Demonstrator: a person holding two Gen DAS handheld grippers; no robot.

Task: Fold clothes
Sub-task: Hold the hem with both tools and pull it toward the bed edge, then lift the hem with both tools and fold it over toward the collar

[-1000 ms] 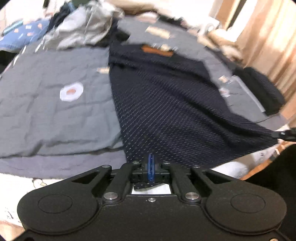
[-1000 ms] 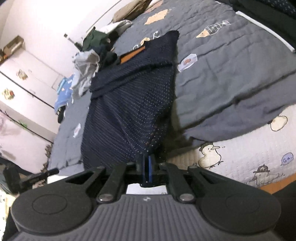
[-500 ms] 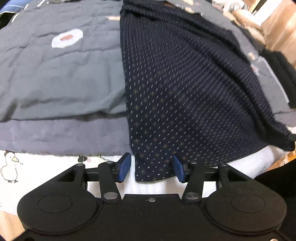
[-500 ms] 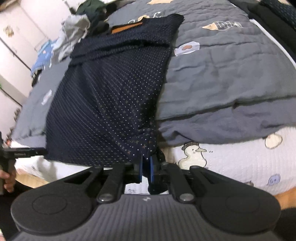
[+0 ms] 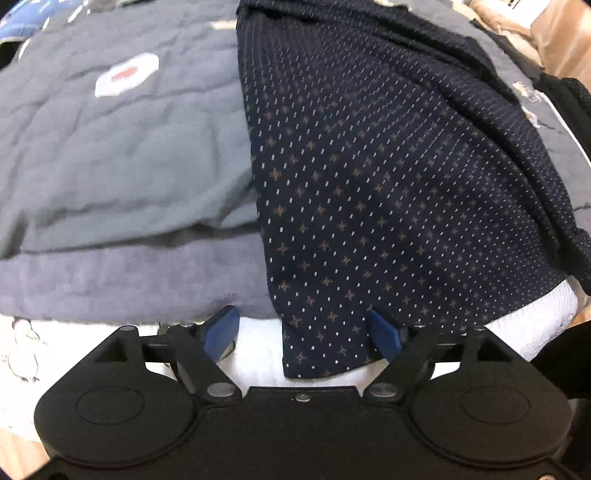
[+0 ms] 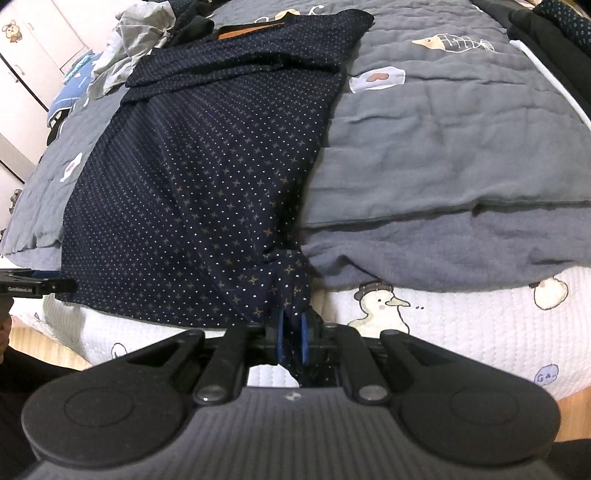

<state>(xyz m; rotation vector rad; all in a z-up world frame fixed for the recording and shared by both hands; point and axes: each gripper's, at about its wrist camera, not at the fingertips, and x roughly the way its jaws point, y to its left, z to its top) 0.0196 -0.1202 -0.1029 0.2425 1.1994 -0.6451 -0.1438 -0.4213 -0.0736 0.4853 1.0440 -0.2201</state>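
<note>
A navy dotted garment [image 5: 369, 166] lies spread lengthwise on the grey quilt, its near hem hanging over the bed's front edge. My left gripper [image 5: 301, 332] is open; the hem's left corner lies loose between its blue pads [image 5: 221, 330]. My right gripper [image 6: 290, 336] is shut on the garment's [image 6: 207, 177] bunched right hem corner at the bed's edge. The garment's far end with an orange collar label [image 6: 251, 27] lies flat.
The grey quilt [image 6: 443, 140] covers the bed over a white duck-print sheet [image 6: 461, 325]. A heap of other clothes [image 6: 140, 37] sits at the far end. Dark folded clothing [image 5: 569, 99] lies at the right side. White cupboards [image 6: 22, 44] stand beyond the bed.
My left gripper has opened and let go of the hem corner, which now rests on the bed edge. Both grippers have dropped lower toward the bed's front edge. The right stays shut.
</note>
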